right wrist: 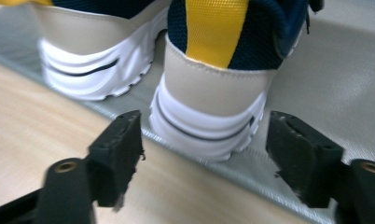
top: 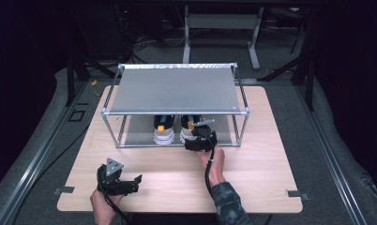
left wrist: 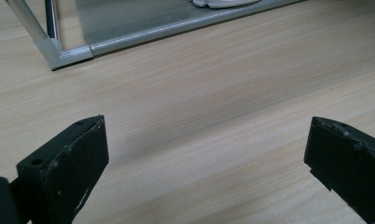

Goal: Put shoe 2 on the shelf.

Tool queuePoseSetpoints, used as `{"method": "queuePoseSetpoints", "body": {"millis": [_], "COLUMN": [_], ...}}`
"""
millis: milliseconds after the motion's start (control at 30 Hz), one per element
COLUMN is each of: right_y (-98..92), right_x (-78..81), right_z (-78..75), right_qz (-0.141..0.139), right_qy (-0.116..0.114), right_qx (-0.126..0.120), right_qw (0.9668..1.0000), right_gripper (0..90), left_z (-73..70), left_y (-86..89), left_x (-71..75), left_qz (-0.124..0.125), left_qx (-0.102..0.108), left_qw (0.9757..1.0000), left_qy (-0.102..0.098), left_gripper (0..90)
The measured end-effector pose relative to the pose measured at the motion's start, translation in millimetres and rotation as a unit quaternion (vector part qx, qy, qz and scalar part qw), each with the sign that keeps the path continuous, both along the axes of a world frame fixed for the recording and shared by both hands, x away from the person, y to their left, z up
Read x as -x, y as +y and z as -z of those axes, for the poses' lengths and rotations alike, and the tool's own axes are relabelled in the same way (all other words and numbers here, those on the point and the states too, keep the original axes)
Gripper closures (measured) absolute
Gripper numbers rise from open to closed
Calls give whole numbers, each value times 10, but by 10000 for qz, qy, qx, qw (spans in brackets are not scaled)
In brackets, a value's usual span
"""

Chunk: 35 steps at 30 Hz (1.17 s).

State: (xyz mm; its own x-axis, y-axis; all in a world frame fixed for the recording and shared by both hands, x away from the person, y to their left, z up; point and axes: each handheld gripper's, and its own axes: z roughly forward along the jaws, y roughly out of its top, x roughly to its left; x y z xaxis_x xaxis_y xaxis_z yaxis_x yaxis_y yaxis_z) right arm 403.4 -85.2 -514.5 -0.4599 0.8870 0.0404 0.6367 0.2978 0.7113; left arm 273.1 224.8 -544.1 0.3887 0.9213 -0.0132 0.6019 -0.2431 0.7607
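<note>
Two shoes stand heel-out on the bottom shelf of a metal rack point(top: 175, 89): a left shoe point(top: 163, 133) and a right shoe point(top: 187, 132), both navy and yellow with beige heels and white soles. My right gripper point(top: 199, 137) is at the right shoe's heel point(right wrist: 213, 93). Its jaws stand open on either side of the heel, with a gap on both sides. My left gripper point(top: 137, 183) rests low over the table near the front left, open with nothing between its jaws point(left wrist: 206, 140).
The rack's grey top shelf covers most of the shoes in the high view. Its front left corner post point(left wrist: 59, 51) rises ahead of the left gripper. Bare wooden table point(top: 261, 173) lies in front of the rack. A person's hands hold both grippers.
</note>
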Motion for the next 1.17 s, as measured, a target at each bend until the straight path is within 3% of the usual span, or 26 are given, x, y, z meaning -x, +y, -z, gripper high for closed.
{"method": "queuePoseSetpoints", "body": {"millis": [67,133,200,233,300,367,433,467,500,533,567,600,633,667,700,733,767,800,833,867,900,1100,1133,1167], "right_y": [-95,-185,-267,-325,-403,-511,-615,-677,-758,-805,-876,-941,-1023,-1078,-1152,-1244,-1284,-1360,-1427,-1495,-1579,-1846,-1899,-1919], "right_x": [86,175,290,336,451,562,676,705,765,829,874,928,957,1006,1038,1060,1117,1144,1175,1197,1213,1359,1372,1390], "right_z": [-55,-112,-178,-201,-257,-301,-336,-337,-343,-354,-340,-339,-304,-292,-258,-220,-213,-175,-155,-121,-84,60,85,102], "right_qz": [-114,-209,-225,-380,-300,-362,-153,-303,-291,-4,-27,111,-35,238,198,-38,397,388,532,576,425,923,794,965], "right_qy": [102,340,300,337,261,217,128,146,165,110,79,103,127,138,146,221,184,162,225,242,294,332,346,272], "right_qx": [-268,-371,-346,-487,-296,-339,-139,-334,-316,-34,-110,111,-109,184,80,-226,240,156,280,256,1,299,86,216], "right_qw": [9995,9985,9987,9975,9988,9985,9997,9989,9989,9999,9999,9998,9999,9995,9997,9995,9988,9990,9979,9977,9987,9947,9962,9947], "right_gripper": [189,145,128,112,99,89,86,86,83,82,82,82,78,73,73,71,69,68,61,54,49,0,0,0], "left_z": [-2,-15,-21,-24,-30,-40,-40,-38,-38,-37,-38,-38,-38,-37,-34,-31,-27,-22,-13,-5,3,48,57,66], "left_y": [2,4,8,15,29,46,60,70,80,90,100,113,125,136,146,155,162,169,174,179,183,241,253,270], "left_x": [13,27,34,37,44,54,61,65,69,75,81,88,92,96,98,100,104,108,111,114,119,142,144,146], "left_qz": [-19,13,31,27,9,2,-12,-24,-31,-41,-54,-68,-80,-103,-122,-137,-164,-180,-188,-189,-192,-244,-272,-292], "left_qx": [15,-7,-30,-41,-42,-49,-53,-55,-54,-40,-42,-39,-24,-30,-27,-12,-2,4,21,6,-17,-60,-39,-25], "left_qw": [10000,10000,10000,10000,10000,10000,10000,10000,10000,10000,10000,10000,10000,9999,9999,9999,9999,9998,9998,9998,9998,9997,9996,9995], "left_qy": [-43,-26,-10,-9,-26,-18,-32,-22,-18,-18,-20,-26,-22,-25,-34,-36,-44,-36,-26,-17,-5,69,70,77], "left_gripper": [0,0,0,0,0,0,0,0,0,0,0,0,0,0,0,0,0,0,0,0,0,0,0,0]}}
